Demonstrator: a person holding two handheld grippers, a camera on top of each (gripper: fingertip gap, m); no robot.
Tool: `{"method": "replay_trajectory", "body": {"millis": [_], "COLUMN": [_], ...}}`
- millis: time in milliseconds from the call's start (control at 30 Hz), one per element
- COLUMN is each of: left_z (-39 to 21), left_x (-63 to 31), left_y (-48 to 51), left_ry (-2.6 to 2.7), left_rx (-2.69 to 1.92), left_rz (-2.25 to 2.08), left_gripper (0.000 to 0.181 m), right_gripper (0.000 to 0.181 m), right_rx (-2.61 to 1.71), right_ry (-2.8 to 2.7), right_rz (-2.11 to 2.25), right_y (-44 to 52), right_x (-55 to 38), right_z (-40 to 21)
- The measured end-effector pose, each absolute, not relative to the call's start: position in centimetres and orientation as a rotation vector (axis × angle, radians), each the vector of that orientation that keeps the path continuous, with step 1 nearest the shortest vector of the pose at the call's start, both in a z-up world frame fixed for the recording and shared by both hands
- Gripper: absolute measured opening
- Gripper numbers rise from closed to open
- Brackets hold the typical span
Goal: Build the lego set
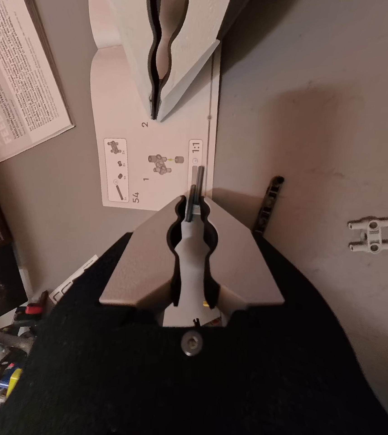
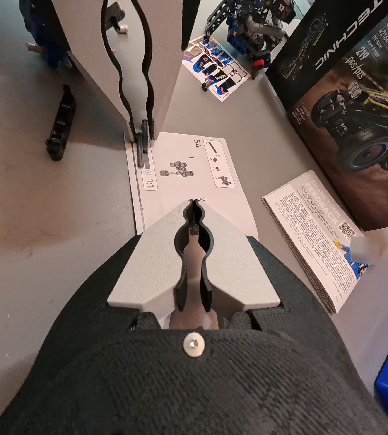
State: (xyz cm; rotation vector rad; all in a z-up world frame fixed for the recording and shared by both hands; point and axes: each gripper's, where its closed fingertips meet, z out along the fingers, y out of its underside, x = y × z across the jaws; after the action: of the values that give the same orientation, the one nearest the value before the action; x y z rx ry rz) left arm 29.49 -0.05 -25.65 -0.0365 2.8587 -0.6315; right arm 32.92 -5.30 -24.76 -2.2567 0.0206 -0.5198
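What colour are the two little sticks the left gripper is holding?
The two sticks are dark grey, nearly black. The right wrist view shows them best.

Grey table point(image 2: 47, 223) is showing faint scuffs. White instruction sheet point(image 2: 188, 188) is bearing grey diagrams. Dark grey axles point(image 1: 196, 188) are lying against it. Black beam point(image 2: 60, 127), pale grey connector point(image 1: 371, 235). Sticker sheet point(image 2: 216, 68) is displaying blue, black and red. Box point(image 2: 353, 106) is showing black with a yellow buggy.
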Motion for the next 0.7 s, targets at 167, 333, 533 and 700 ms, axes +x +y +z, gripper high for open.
{"method": "replay_trajectory", "body": {"millis": [167,333,533,700], "left_z": [-25.65,-25.41,-24.92,-25.44], "left_x": [29.82,29.44,29.70,29.82], "left_y": [0.32,0.52,0.62,-0.30], "left_ry": [2.858,2.856,2.859,2.905], "left_rx": [-0.088,-0.032,-0.072,-0.153], "left_rz": [-0.626,-0.630,-0.713,-0.762], "left_gripper": [0.009,0.020,0.022,0.015], "right_gripper": [0.000,0.000,0.000,0.000], "right_rx": [-2.257,-2.256,-2.257,-2.257], "right_ry": [0.019,0.017,0.020,0.022], "right_rz": [-0.521,-0.525,-0.520,-0.517], "right_y": [-5.29,-5.28,-5.28,-5.28], "right_x": [32.91,32.91,32.92,32.92], "right_z": [-24.77,-24.77,-24.78,-24.78]}}
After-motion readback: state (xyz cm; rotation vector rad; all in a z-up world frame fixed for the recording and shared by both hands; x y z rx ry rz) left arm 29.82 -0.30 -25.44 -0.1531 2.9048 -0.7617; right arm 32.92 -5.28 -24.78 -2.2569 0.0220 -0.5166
